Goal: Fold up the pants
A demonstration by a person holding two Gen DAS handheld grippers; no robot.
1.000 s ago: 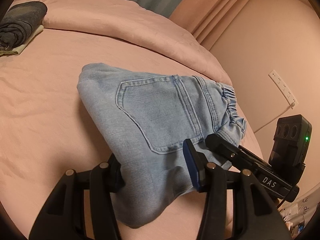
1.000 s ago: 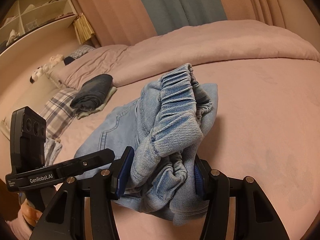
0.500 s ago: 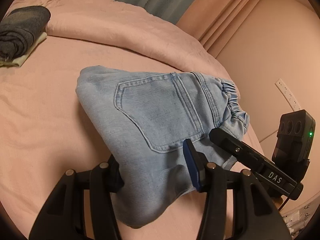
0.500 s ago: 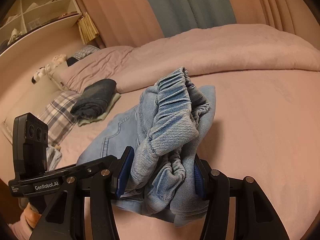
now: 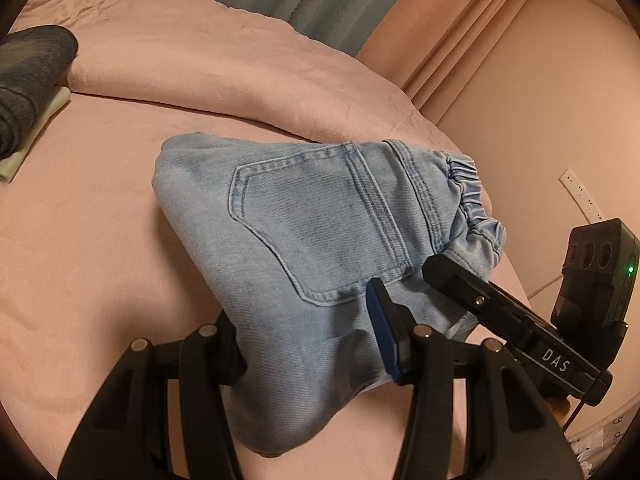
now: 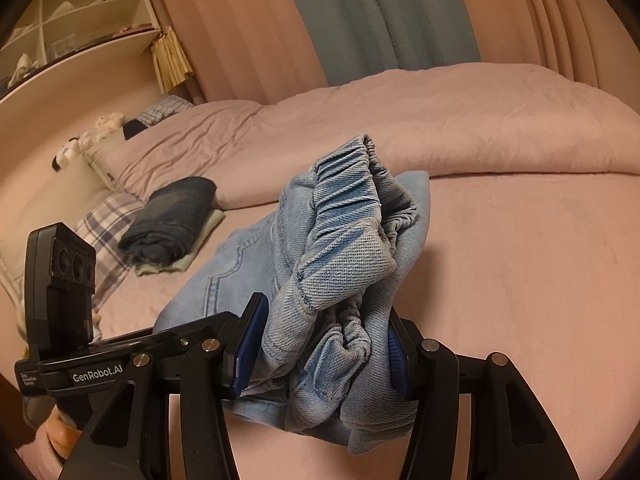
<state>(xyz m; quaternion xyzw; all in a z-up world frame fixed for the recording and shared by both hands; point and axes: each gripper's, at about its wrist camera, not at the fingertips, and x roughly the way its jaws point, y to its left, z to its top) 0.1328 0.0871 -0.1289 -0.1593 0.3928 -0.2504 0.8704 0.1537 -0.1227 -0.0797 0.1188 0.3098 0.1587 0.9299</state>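
Observation:
Light blue denim pants (image 5: 304, 236), folded into a thick bundle with a back pocket facing up, are held over the pink bed. My left gripper (image 5: 308, 344) is shut on the bundle's near end. My right gripper (image 6: 320, 352) is shut on the elastic waistband end (image 6: 344, 216), which bunches up between its blue pads. The right gripper also shows in the left wrist view (image 5: 516, 320) at the waistband side. The left gripper shows in the right wrist view (image 6: 120, 360) at the lower left.
A rolled-back pink duvet (image 5: 224, 64) lies across the far side of the bed. A folded dark garment on a pale one (image 6: 172, 220) lies near plaid pillows (image 6: 104, 236). A wall socket (image 5: 580, 196) and cable are at right. Shelves (image 6: 60, 32) stand at back left.
Both grippers have carried the held pants a little nearer and higher over the bed. The grips have not changed.

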